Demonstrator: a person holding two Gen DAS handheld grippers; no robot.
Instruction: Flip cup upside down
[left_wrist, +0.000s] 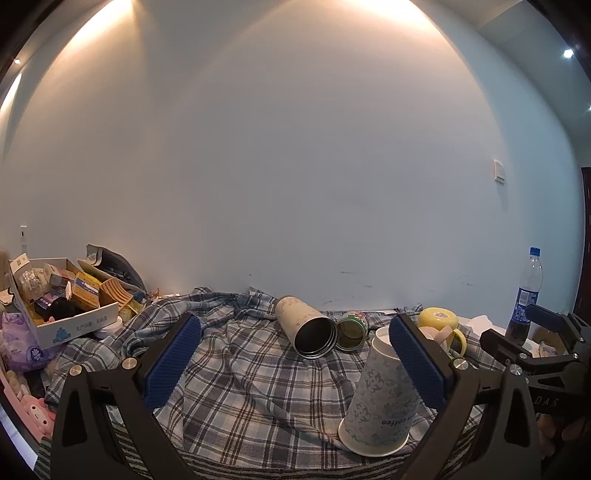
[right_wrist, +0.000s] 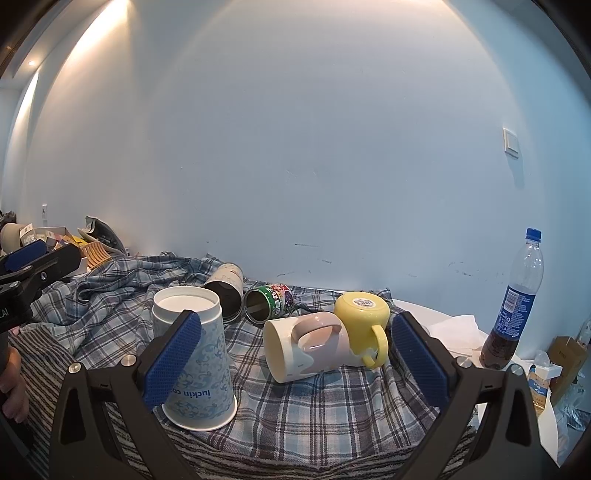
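Observation:
A patterned paper coffee cup (left_wrist: 380, 402) (right_wrist: 195, 362) stands upside down on the plaid cloth (left_wrist: 240, 376) (right_wrist: 314, 398). A pink and white mug (right_wrist: 306, 345) lies on its side beside an upside-down yellow mug (right_wrist: 364, 317) (left_wrist: 439, 321). A steel tumbler (left_wrist: 306, 328) (right_wrist: 227, 288) and a green can (left_wrist: 352, 328) (right_wrist: 267, 299) lie on their sides behind. My left gripper (left_wrist: 295, 365) is open, its right finger beside the paper cup. My right gripper (right_wrist: 295, 362) is open around the pink mug without touching it.
A cardboard box (left_wrist: 62, 299) of small items stands at the far left by the wall. A cola bottle (right_wrist: 517, 302) (left_wrist: 526, 295) stands at the right, with white paper (right_wrist: 454, 332) and a small carton (right_wrist: 565, 354) near it. The right gripper (left_wrist: 535, 343) shows at the right in the left wrist view.

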